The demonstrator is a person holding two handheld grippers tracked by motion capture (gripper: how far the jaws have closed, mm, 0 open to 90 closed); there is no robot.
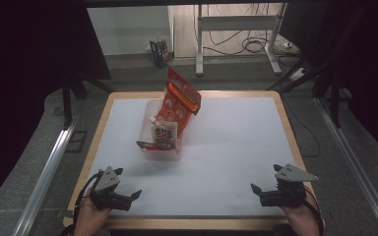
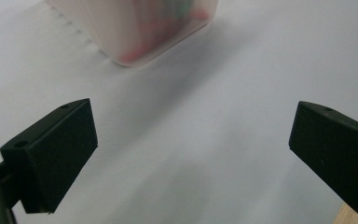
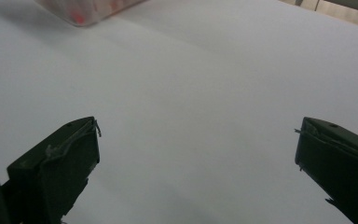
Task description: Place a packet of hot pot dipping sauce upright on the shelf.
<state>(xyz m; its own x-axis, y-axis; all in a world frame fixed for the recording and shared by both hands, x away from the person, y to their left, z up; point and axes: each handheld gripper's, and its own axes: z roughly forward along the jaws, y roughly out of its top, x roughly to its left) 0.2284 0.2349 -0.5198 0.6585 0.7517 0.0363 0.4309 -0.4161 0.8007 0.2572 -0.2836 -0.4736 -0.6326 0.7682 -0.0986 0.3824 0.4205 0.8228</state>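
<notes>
Both claws, left claw (image 1: 130,189) and right claw (image 1: 256,189), are resting released on the counter (image 1: 236,147); the next move looks like reaching for the packets (image 1: 177,105) in the bin (image 1: 163,153).

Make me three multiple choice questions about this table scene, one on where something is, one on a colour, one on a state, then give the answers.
1. Where does the clear bin stand?
A. mid-table, left of centre
B. at the right edge
C. between the grippers

2. What colour is the tall packet?
A. blue
B. red
C. green

3. How are the left gripper and right gripper?
A. both open
B. both shut
C. holding packets

Answers: A, the high view shows it there; B, its face is red; A, both gripper views show jaws wide apart, nothing between.
</notes>
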